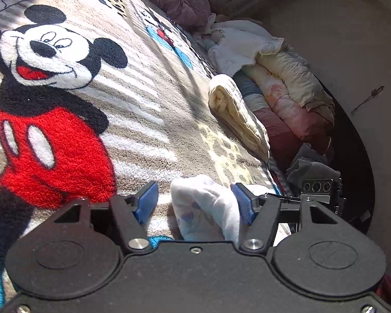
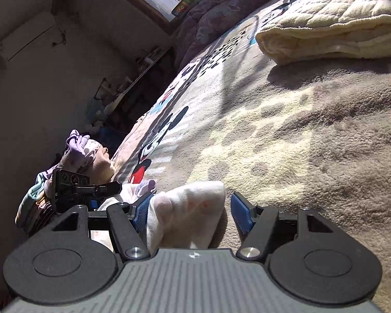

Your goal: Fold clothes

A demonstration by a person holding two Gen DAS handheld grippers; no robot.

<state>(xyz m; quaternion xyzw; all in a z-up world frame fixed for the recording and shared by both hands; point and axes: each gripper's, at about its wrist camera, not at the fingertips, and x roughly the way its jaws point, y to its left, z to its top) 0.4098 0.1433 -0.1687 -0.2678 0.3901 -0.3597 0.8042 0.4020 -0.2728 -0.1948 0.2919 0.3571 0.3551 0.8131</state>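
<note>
1. In the left wrist view the left tongs (image 1: 195, 203) sit at the bottom centre, their blue pads (image 1: 146, 202) standing about half apart. A bunched white garment (image 1: 206, 208) with faint pale blue marks rises between them; it lies against the right-hand pad, while the left-hand pad stands clear of it, so the cloth is not pinched.
2. In the right wrist view the right tongs (image 2: 193, 212) are also about half apart. A cream-white fold of the garment (image 2: 187, 216) stands between the pads, touching the left-hand one, with a gap to the right-hand one.
3. Each view shows the other tool's black camera block at the frame's edge: lower right in the left view (image 1: 318, 190), lower left in the right view (image 2: 70, 182).
4. The garment rests on a fleecy cartoon-mouse blanket (image 1: 65, 109) that covers the bed; the mouse fills the left half of the left view.
5. Farther on, a folded cream quilted blanket (image 1: 234, 114) lies on the bed, right of centre in the left view and upper right in the right view (image 2: 333, 23).
6. Beyond it, at the right of the left view, rolled quilts and bedding (image 1: 286, 88) are piled against the wall.
7. At the left of the right view, a heap of mixed clothes (image 2: 83, 154) sits beside the bed.
</note>
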